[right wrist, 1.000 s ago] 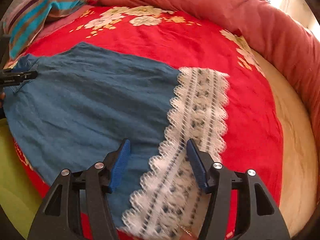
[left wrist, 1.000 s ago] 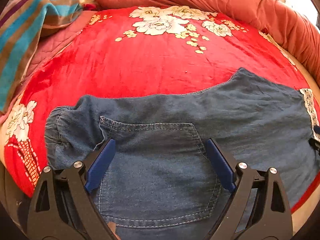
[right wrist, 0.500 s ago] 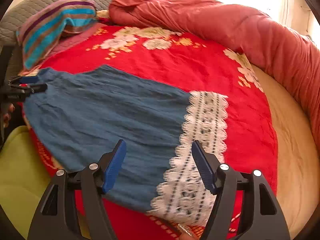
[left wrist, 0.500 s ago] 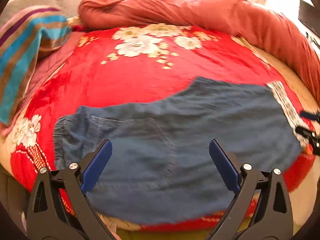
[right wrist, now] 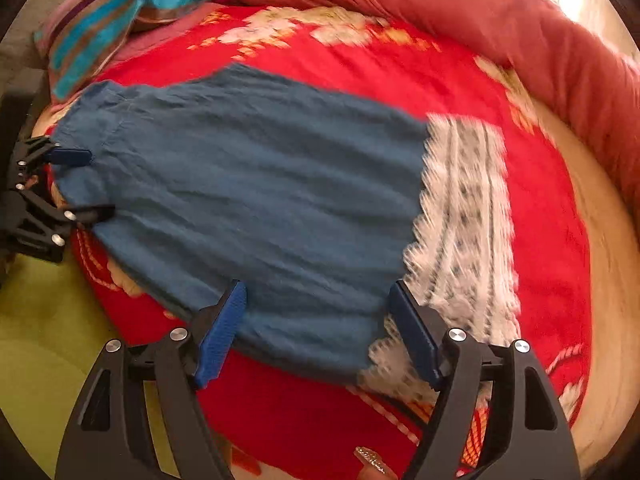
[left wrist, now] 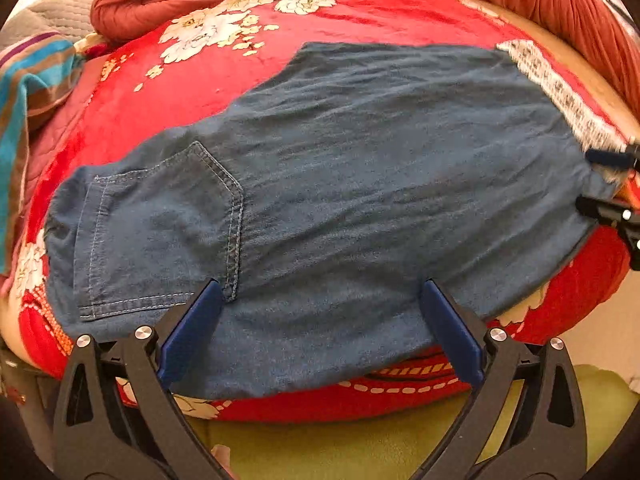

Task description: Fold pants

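Blue denim pants (left wrist: 340, 184) with a back pocket (left wrist: 160, 232) and a white lace hem (left wrist: 560, 88) lie flat on a red floral blanket (left wrist: 192, 92). They also show in the right wrist view (right wrist: 256, 196), with the lace hem (right wrist: 460, 216) at the right. My left gripper (left wrist: 320, 300) is open and empty at the pants' near edge, by the pocket end. My right gripper (right wrist: 318, 300) is open and empty at the near edge, by the lace end. Each gripper shows at the other view's side: the right one (left wrist: 600, 180), the left one (right wrist: 80, 184).
A rolled orange-red quilt (right wrist: 460, 20) runs along the back and right of the bed. A striped teal pillow (right wrist: 116, 12) lies at the back left. A yellow-green surface (left wrist: 360, 440) sits below the bed's near edge. Bare beige mattress (right wrist: 608, 280) shows at the right.
Both grippers have drawn back toward the bed's near edge, so more of the pants and the yellow-green surface shows. The pants lie flat as before.
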